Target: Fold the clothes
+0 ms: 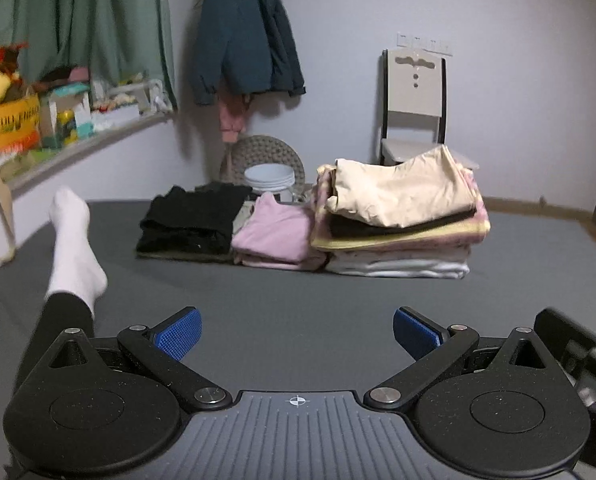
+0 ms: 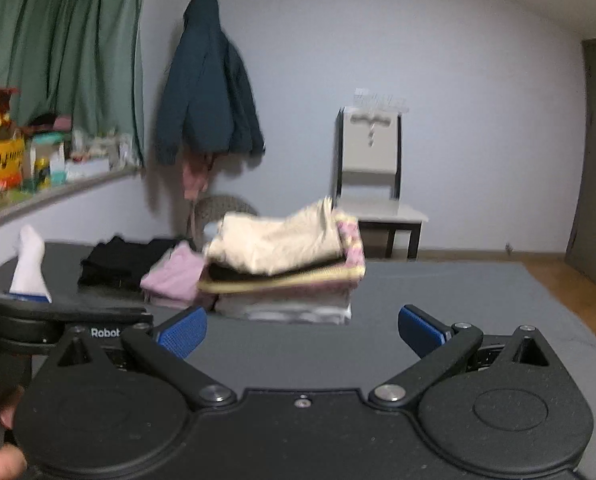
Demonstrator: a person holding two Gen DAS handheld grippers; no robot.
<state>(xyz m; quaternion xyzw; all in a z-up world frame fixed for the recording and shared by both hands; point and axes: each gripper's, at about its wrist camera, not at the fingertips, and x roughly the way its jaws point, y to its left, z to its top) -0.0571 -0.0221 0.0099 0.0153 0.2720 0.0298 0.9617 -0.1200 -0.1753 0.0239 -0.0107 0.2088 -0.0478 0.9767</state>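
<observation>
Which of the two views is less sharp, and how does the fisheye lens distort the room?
Right wrist view: motion blur smears the stack of folded clothes and the chair. Left wrist view: the stack is crisp; the shelf at left curves, and the frame corners go dark in both views.

Both views are taken low over the grey mat (image 1: 298, 292), faced toward the far wall; the folded clothes (image 1: 397, 220) (image 2: 282, 264) are shared.
</observation>
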